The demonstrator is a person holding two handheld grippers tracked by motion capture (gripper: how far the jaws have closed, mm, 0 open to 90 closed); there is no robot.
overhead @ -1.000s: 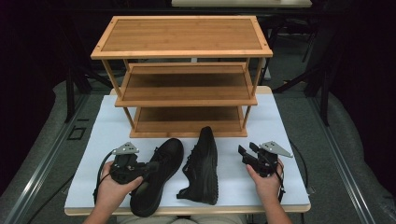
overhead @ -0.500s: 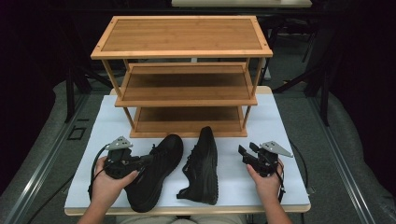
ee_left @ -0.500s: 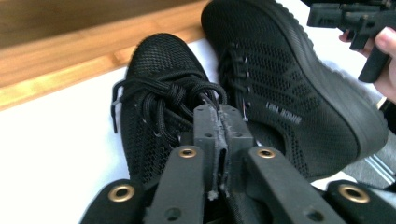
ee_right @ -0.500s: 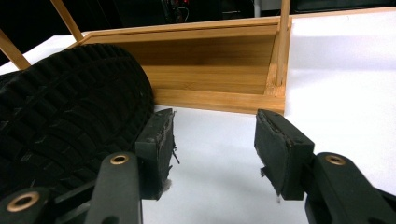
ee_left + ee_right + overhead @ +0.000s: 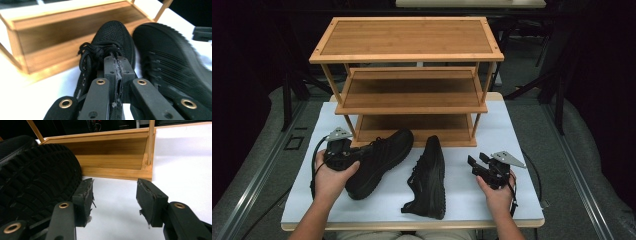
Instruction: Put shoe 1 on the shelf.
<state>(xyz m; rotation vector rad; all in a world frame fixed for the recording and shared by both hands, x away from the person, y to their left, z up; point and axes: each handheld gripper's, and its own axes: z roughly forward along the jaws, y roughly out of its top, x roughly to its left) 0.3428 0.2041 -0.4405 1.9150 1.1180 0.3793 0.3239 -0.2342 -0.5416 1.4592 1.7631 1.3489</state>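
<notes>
My left gripper [image 5: 345, 156] is shut on the heel end of a black lace-up shoe [image 5: 379, 160], whose toe points up and right toward the bottom shelf of a bamboo shoe rack [image 5: 412, 100]. In the left gripper view the jaws meet behind the laces, at my left gripper [image 5: 117, 68], with the shoe [image 5: 112, 37] beyond. A second black shoe [image 5: 429, 175] lies on its side at mid-table, sole facing right. My right gripper [image 5: 475, 168] stands open just right of it; between its fingers, at my right gripper [image 5: 113, 195], is bare table, and the ribbed sole [image 5: 32, 177] lies to the left.
The three-tier rack stands at the back of the white table [image 5: 517, 135], its bottom shelf [image 5: 112, 152] low and open at the front. The table's front edge is near the person's forearms. Cables trail from both grippers.
My left gripper has moved left and away from the person with the shoe in it, and the shoe's toe now lies closer to the rack's bottom shelf. The right gripper has stayed put.
</notes>
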